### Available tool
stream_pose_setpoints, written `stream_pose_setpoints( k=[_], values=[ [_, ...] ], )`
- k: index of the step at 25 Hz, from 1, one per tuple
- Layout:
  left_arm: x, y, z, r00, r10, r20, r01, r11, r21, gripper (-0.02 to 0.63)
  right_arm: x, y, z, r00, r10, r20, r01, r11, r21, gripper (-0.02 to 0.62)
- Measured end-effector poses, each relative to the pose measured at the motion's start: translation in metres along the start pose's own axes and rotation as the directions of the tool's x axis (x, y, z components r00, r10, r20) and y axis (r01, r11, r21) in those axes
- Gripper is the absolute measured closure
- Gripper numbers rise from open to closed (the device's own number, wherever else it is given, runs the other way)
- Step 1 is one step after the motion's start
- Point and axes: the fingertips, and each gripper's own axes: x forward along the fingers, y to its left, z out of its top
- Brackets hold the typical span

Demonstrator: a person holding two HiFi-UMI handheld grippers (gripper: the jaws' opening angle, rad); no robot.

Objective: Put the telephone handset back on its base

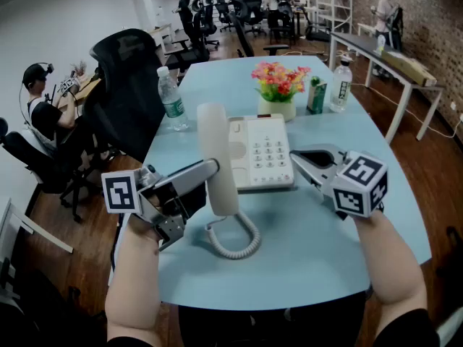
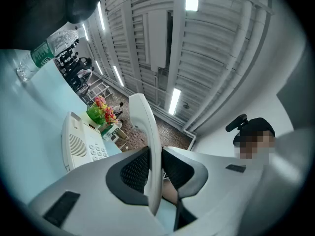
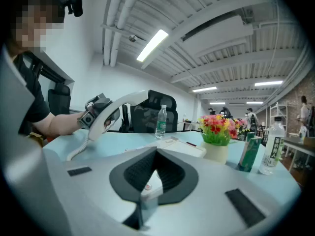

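No legible text, bottle label [image 1: 173,108] and phone keypad [image 1: 269,155] unreadable

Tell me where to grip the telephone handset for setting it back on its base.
Grip the handset on its slim middle bar, coming in from its left side, where the left claw holds it now. That leaves both bulky ends free to seat on the base, and the coiled cord hangs clear from the lower end.

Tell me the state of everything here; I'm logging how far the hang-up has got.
handset, off its base, tilted, gripped
left claw, shut on handset
right claw, shut, nothing in it, by the base's right edge
base, cradle empty
cord, slack loop below the handset
water bottle, upright, capped
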Motion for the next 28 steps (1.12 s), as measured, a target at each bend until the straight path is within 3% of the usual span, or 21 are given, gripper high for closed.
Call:
stream_pose_setpoints(
  k=[8, 20, 28],
  values=[
    [0.001, 0.009, -0.002, 1.0, 0.024, -0.002, -0.024, 1.0, -0.015, 0.523, -0.001, 0.0, 0.004, 1.0, -0.002, 0.001, 0.002, 1.0, -0.007, 0.577],
    [0.005, 0.052, 0.008, 0.995, 0.098, -0.003, -0.097, 0.986, -0.134, 0.523, -0.002, -0.003, 0.005, 1.0, -0.002, 0.015, 0.002, 1.0, 0.011, 0.577],
    [0.025, 0.092, 0.027, 0.985, 0.166, -0.049, -0.173, 0.949, -0.264, 0.523, -0.004, -0.006, 0.003, 1.0, -0.007, 0.02, 0.007, 1.0, 0.028, 0.577]
  ],
)
